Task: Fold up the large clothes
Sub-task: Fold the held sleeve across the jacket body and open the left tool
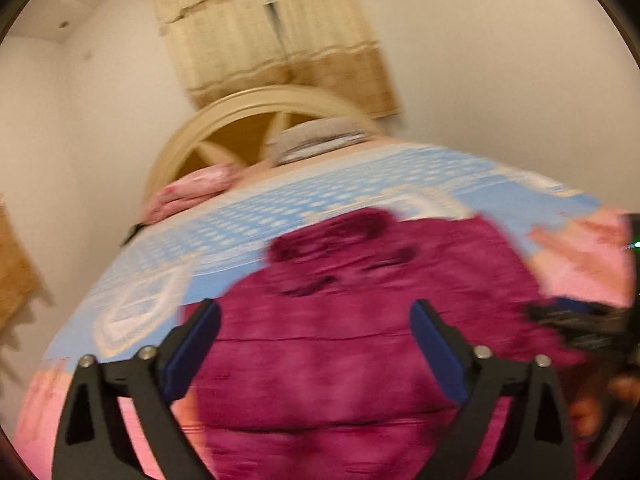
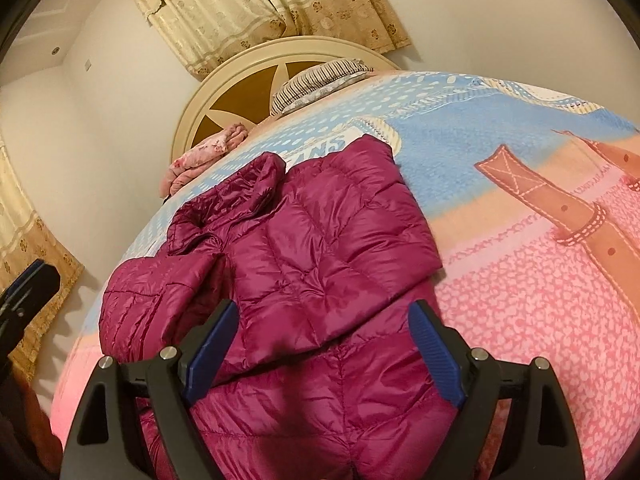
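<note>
A magenta quilted puffer jacket [image 2: 304,240] lies spread on the bed, its hood toward the headboard and one sleeve [image 2: 160,292] folded across the body. In the blurred left wrist view the same jacket [image 1: 340,320] fills the foreground. My left gripper [image 1: 314,312] hovers over it, open, blue pads wide apart and nothing pinched. My right gripper [image 2: 324,312] is also open above the jacket's lower half, with fabric showing between the fingers but not pressed. A black and blue part at the left edge of the right wrist view looks like the other gripper [image 2: 30,288].
A blue and pink patterned bedspread [image 2: 520,280] covers the bed. At the head stand a round cream headboard [image 2: 248,64], a striped pillow [image 2: 320,80] and a bunched pink cloth [image 2: 208,152]. Beige curtains [image 2: 248,12] hang behind. A hand [image 1: 600,404] shows at the right edge.
</note>
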`<act>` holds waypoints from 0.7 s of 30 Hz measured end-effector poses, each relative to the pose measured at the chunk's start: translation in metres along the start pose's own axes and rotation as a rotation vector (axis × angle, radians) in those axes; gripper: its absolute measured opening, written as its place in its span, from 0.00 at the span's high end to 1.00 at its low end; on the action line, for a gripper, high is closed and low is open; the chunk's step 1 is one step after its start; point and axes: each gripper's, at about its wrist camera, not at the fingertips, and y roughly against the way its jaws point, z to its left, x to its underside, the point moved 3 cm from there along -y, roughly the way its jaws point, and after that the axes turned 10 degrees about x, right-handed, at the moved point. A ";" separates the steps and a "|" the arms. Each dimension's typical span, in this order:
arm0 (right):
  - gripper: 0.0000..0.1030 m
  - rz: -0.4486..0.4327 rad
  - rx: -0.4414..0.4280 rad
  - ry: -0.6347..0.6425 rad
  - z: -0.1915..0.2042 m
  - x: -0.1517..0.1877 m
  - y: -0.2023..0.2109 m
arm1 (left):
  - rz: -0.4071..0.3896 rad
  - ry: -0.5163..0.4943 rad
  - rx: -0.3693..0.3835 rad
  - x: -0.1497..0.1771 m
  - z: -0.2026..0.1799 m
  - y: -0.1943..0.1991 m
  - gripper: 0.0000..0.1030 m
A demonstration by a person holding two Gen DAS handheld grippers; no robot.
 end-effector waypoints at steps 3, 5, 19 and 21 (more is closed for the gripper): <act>0.15 0.001 0.006 0.010 0.002 0.000 -0.001 | 0.073 0.052 -0.168 0.014 0.061 -0.037 0.01; 0.15 0.005 0.014 0.021 0.004 0.000 -0.002 | 0.158 0.108 -0.247 0.029 0.097 -0.065 0.01; 0.15 0.016 0.055 0.067 0.012 0.005 -0.005 | 0.330 0.105 -0.181 0.086 0.073 -0.124 0.01; 0.15 0.011 0.074 0.087 0.017 0.004 -0.003 | 0.333 0.112 -0.173 0.086 0.073 -0.125 0.01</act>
